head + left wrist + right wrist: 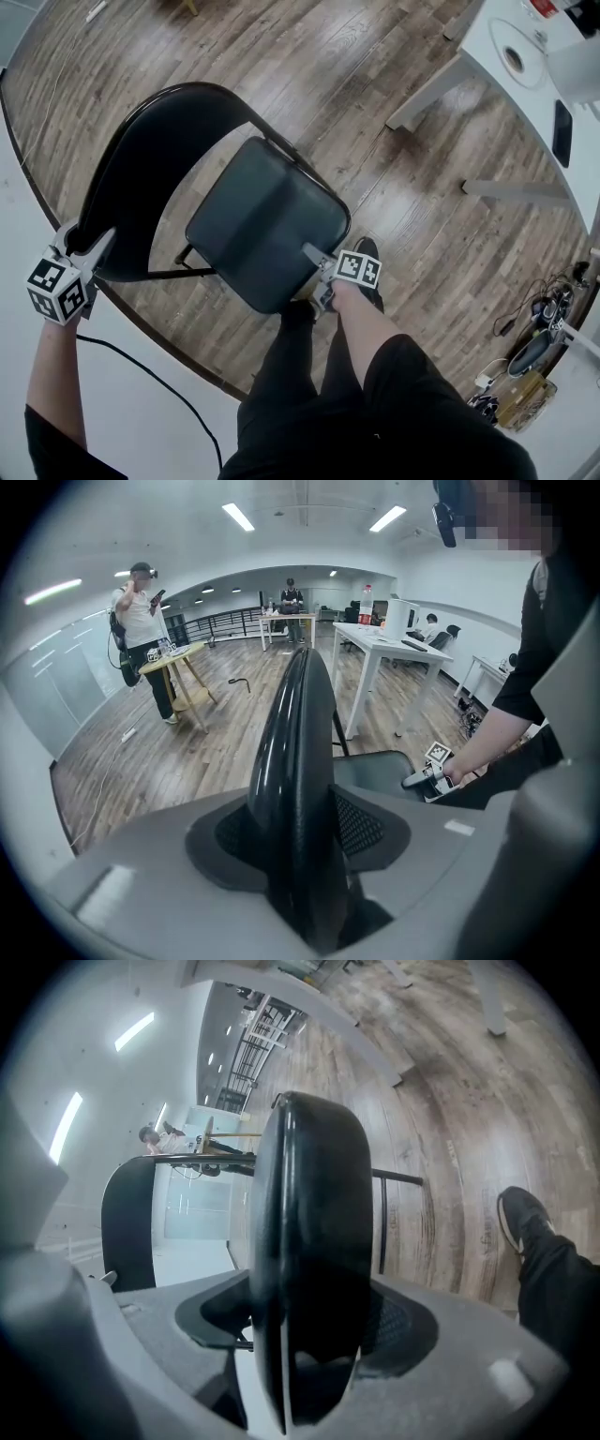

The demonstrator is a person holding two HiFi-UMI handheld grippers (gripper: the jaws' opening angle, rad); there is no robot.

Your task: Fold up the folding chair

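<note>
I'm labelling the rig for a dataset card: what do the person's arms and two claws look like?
The left claw and right claw are light grey, each carrying a white cube with black square markers; their pads are dark mesh. A black cable trails from near the left one. The person wears black short sleeves.

Taken from head height, looking steeply down on the folding chair [267,220] and the plank floor [412,187], with the left claw [89,246] at lower left and the right claw [314,255] near centre. From the left claw, hard against the backrest [295,752] edge, facing across the room past a white surface [380,641], right claw also in sight. From the right claw, tight on the seat [314,1269] rim, looking along the floor, backrest at left, a shoe [520,1218] at right. Shared by all three: chair and floor.
</note>
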